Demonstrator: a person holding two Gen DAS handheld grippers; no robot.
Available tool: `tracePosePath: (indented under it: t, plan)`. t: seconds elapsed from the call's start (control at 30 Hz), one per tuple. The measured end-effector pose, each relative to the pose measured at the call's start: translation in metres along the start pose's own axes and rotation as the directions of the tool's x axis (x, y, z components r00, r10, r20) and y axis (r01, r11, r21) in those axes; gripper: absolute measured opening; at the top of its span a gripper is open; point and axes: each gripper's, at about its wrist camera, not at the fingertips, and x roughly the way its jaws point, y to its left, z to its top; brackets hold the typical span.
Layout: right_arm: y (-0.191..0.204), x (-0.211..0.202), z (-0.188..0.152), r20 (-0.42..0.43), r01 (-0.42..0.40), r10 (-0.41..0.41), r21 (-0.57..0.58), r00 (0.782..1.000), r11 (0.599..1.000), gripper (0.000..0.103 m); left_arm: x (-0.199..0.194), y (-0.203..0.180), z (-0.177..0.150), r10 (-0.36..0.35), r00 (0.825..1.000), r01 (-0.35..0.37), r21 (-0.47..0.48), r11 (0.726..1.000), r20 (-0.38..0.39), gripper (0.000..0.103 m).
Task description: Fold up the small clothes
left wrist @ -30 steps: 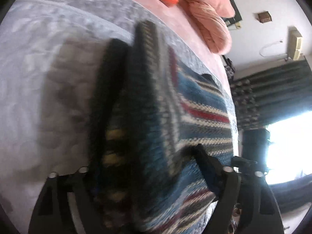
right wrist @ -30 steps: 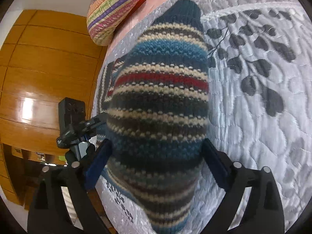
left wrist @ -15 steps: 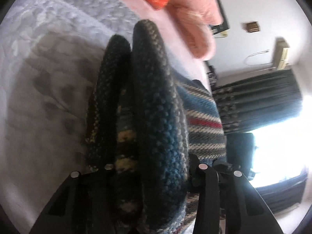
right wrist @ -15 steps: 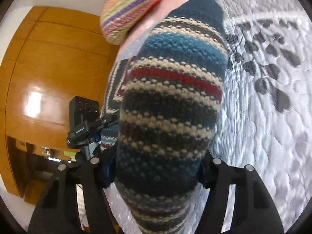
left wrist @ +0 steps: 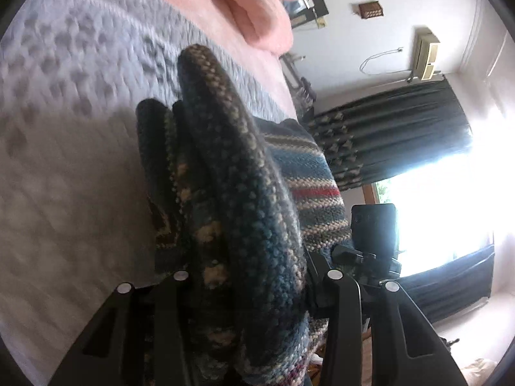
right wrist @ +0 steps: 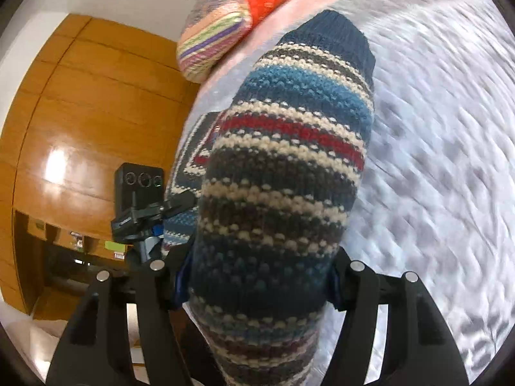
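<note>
Left gripper (left wrist: 244, 276) jaws clamped on bunched folds of the striped knit sweater (left wrist: 244, 199), held above the grey quilted bedspread (left wrist: 64, 128), rest of the knit trailing far-right. Right gripper (right wrist: 257, 283) jaws clamped on a sweater sleeve (right wrist: 289, 167), cuff at far end, over the bedspread. Pink pillow (left wrist: 257, 9) far; striped pillow (right wrist: 212, 32) far-left in right view.

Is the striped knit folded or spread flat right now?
Neither flat nor neatly folded: the striped knit hangs bunched, clamped in both the right tool and left tool, above the bedspread.
</note>
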Motion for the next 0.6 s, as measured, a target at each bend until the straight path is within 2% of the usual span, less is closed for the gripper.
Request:
tracePosePath:
  t: [0.13, 0.23, 0.43, 0.6]
  plan:
    - [-0.037, 0.002, -0.015, -0.012, 0.057, -0.056, 0.077, 0.998, 0.995, 0.063, 0.024, 0.012, -0.012, 0.069, 0.998, -0.069, -0.030, 0.997, -0.002, 0.042]
    - [-0.055, 0.007, -0.027, -0.017, 0.069, -0.068, 0.112, 0.998, 0.991, 0.066, 0.030, 0.025, -0.016, 0.122, 0.993, -0.122, -0.039, 0.992, -0.007, 0.042]
    - [-0.057, 0.018, -0.039, -0.009, 0.104, -0.104, 0.116, 0.995, 0.988, 0.082, 0.040, 0.031, -0.017, 0.189, 0.982, -0.189, -0.012, 0.982, -0.017, 0.044]
    - [-0.056, 0.007, -0.057, -0.019, 0.128, -0.127, 0.128, 0.992, 0.983, 0.083, 0.032, 0.024, -0.022, 0.246, 0.969, -0.246, -0.005, 0.969, -0.007, 0.048]
